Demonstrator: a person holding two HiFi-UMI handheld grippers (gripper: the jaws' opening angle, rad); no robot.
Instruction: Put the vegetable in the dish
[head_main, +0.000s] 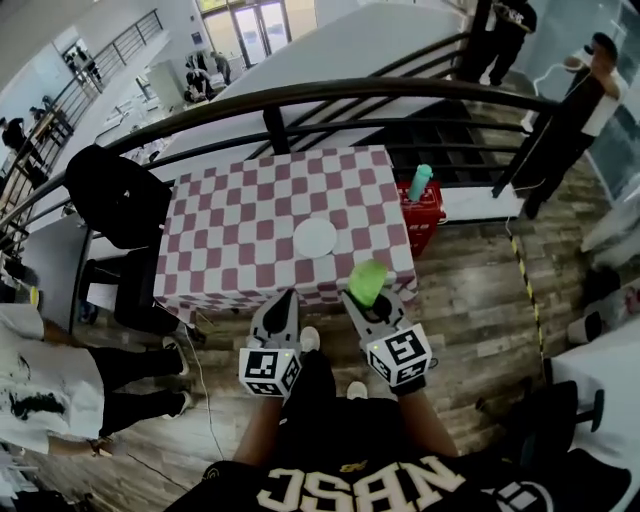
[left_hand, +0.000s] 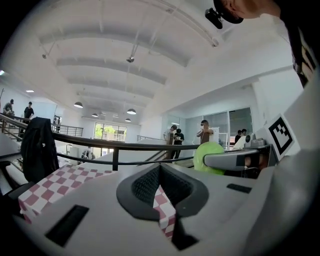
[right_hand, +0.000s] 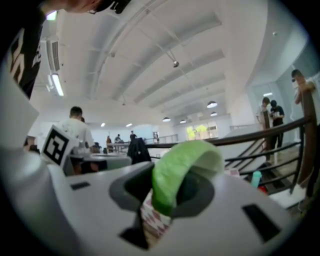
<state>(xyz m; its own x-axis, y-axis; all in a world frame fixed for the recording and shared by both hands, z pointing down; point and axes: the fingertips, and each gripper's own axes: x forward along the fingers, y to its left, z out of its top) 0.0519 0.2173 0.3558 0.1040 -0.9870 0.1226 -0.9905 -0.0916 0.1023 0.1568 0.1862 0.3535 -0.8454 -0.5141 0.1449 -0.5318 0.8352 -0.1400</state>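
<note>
Sitting clamped between fingers (right_hand: 131, 186) of the right gripper (right_hand: 167, 196) — the green vegetable (right_hand: 176, 165).

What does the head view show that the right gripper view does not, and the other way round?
Only the head view: the white dish, empty, in the middle of the table.
Only the right gripper view: the ceiling lamps, and from close by how the jaws clamp the vegetable.
Both: the right gripper shut on the green vegetable, the railing, the teal bottle and some of the table's checked cloth.
</note>
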